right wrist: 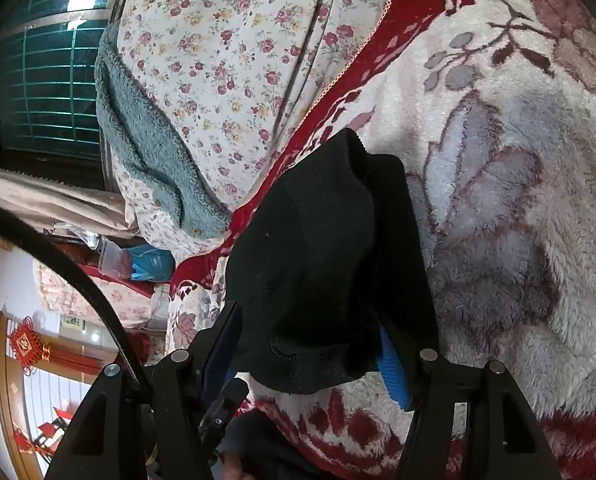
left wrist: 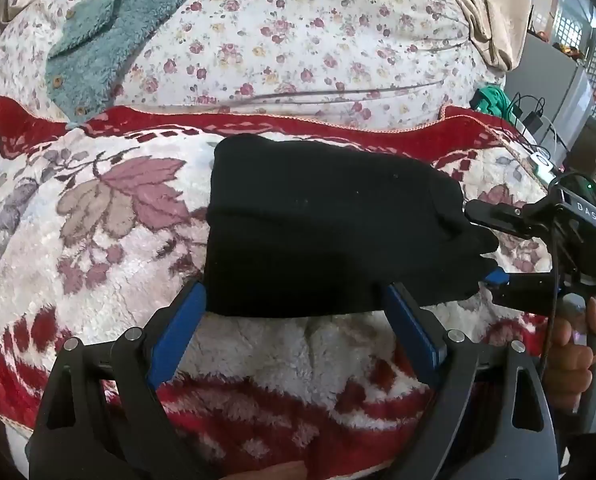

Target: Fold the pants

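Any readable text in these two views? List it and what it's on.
"DAS": white letters on the black body of the right hand-held gripper, seen in the left wrist view.
Red knot hanging on the wall, right wrist view: its centre mark is too blurred to read.
Nothing readable on the black pants or the blanket.
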{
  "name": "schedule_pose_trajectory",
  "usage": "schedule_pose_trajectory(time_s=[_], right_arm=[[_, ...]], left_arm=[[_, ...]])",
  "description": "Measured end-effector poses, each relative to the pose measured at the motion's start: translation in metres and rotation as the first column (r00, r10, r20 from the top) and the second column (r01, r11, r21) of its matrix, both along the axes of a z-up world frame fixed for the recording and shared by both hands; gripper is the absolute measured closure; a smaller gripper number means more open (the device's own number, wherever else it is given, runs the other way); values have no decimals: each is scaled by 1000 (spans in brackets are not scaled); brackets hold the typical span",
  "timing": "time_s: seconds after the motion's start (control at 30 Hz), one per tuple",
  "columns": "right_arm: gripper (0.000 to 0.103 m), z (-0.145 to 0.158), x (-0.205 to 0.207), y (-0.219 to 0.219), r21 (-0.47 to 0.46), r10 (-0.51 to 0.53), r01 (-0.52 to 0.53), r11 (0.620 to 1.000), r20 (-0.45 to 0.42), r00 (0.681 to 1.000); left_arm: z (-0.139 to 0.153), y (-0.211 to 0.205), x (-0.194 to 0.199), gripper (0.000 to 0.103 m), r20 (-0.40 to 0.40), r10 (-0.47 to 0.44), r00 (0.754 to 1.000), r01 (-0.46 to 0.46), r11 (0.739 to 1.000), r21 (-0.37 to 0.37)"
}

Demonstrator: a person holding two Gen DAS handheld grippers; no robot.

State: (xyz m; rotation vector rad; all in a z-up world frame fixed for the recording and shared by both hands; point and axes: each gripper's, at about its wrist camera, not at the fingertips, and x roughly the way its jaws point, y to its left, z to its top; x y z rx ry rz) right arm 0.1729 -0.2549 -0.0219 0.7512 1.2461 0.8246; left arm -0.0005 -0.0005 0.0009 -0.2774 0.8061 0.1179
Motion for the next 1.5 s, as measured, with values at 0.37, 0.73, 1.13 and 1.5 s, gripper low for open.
schedule_pose_trajectory(time_s=[0.37, 0.73, 1.13, 1.5], right_arm=[[42, 1, -1, -2, -4, 0, 0, 1000, 5, 1000], [42, 10, -7, 7, -90, 27, -20, 996, 76, 997], [41, 41, -50, 54, -516, 216, 63, 855, 464, 859], [41, 36, -41, 44, -458, 170, 43, 888, 414, 894]], left_arm=[[-4, -7, 0, 13, 8, -18, 1000, 18, 999, -48], [-1, -19, -3, 13, 14, -53, 999, 52, 997, 48], [-3, 3, -5, 13, 17, 30, 999, -30, 999, -12], [4, -14, -6, 13, 55, -22, 998, 20, 999, 42]])
